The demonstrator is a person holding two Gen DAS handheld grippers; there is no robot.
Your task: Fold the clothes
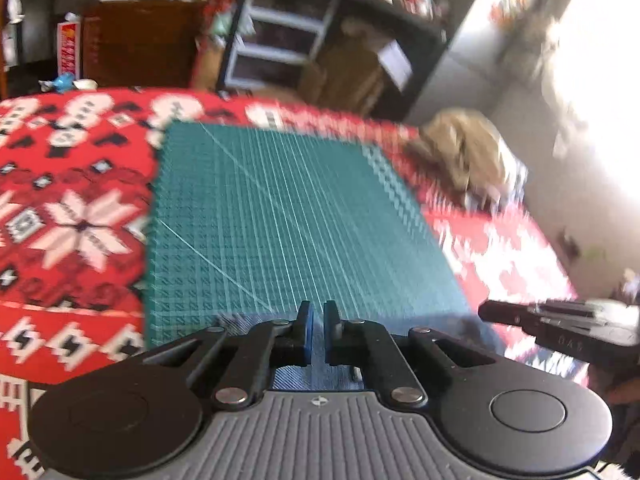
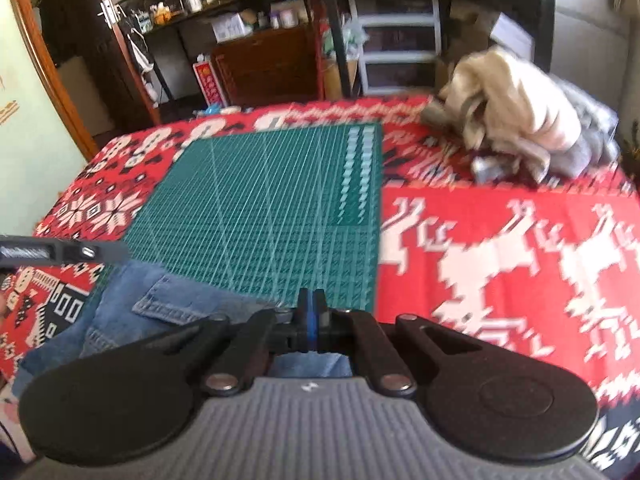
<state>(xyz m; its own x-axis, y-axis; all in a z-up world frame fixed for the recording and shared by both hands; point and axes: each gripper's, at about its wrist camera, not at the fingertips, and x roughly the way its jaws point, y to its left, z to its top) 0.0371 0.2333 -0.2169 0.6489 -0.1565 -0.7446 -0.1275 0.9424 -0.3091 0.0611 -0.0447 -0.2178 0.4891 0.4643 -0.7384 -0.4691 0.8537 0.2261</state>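
A table covered by a red patterned cloth [image 2: 500,232] with white and black motifs. A green cutting mat [image 2: 260,208] lies flat on the cloth, and blue denim clothing [image 2: 132,312] rests across its near edge. A heap of beige and grey clothes [image 2: 520,120] sits at the far right corner.

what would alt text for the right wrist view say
The right gripper, jaws closed, sits over a blue denim garment at the near edge of a green cutting mat on a red patterned cloth. A pile of beige clothes lies far right.
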